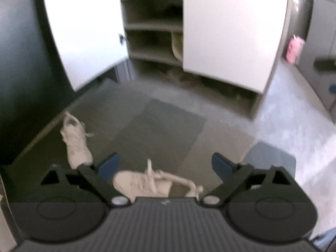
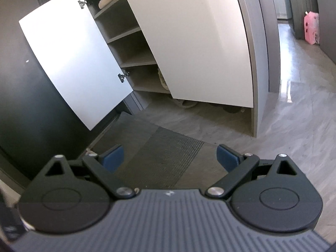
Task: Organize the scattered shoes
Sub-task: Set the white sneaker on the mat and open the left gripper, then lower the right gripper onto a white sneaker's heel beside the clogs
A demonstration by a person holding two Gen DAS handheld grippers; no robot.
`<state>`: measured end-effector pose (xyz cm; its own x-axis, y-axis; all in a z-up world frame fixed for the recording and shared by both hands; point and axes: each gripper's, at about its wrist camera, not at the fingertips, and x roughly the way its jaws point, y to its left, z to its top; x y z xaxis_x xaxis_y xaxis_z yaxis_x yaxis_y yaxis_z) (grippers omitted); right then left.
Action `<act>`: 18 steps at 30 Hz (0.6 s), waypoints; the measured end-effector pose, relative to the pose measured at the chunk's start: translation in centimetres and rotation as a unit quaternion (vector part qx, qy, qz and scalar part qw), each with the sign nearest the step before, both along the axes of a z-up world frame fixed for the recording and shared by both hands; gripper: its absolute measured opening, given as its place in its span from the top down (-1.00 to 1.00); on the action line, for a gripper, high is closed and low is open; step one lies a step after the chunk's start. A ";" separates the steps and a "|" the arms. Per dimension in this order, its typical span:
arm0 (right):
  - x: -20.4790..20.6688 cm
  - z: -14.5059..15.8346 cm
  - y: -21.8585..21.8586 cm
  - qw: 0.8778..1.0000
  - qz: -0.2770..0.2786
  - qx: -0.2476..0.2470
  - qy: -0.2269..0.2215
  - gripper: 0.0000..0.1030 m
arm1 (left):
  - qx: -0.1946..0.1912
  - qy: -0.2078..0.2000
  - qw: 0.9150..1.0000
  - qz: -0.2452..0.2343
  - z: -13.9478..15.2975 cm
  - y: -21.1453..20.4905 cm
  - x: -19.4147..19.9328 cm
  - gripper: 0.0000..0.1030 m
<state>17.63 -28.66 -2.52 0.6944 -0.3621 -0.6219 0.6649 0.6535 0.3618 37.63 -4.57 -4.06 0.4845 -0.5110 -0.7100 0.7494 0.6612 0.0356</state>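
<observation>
Grey floor before the open shoe cabinet carried two pale shoes, lying crosswise just below the left tongs, both tongs wide open, empty.

Left view blurred; shelf shoe half hidden (behind door).

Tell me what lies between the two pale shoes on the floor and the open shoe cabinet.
Only the grey doormat lies between the shoes and the cabinet, shown in the left wrist view.
</observation>
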 end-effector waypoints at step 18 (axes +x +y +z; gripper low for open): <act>2.0 -1.4 1.4 0.997 0.059 0.048 0.007 -0.88 | -0.057 0.009 0.989 0.137 4.0 5.8 -0.8 -0.99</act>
<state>19.67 -27.27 -3.93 0.7189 -0.2162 -0.6606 0.5912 0.6900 0.4177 36.85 1.21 -0.07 0.6035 -0.4394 -0.6654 0.5422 0.8380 -0.0616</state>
